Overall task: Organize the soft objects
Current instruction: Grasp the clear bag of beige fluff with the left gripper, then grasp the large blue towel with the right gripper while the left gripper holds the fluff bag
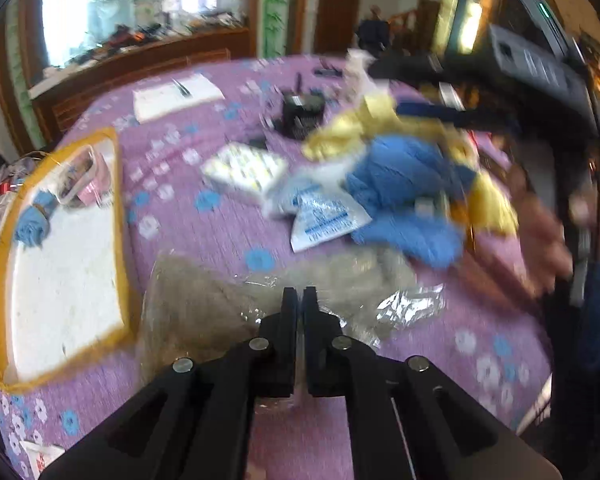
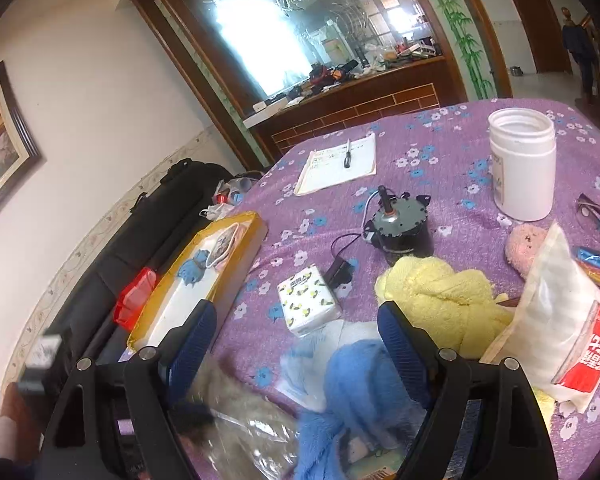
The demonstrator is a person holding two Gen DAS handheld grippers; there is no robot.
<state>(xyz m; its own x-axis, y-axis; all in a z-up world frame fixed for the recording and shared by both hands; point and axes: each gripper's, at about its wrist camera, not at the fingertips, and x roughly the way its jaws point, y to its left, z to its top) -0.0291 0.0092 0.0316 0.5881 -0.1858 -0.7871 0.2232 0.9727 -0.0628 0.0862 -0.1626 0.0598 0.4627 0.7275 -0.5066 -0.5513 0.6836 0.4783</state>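
On a purple flowered tablecloth (image 2: 440, 168), the left gripper (image 1: 299, 300) has its black fingers pressed together on a clear plastic bag (image 1: 204, 300) of brownish soft material. The right gripper (image 2: 296, 344) hangs with its blue-padded fingers spread wide above a blue fluffy cloth (image 2: 356, 380), holding nothing. A yellow towel (image 2: 440, 300) lies just beside the blue one. A yellow-rimmed tray (image 2: 236, 264) sits at the table's edge, another small blue cloth (image 2: 192, 270) inside
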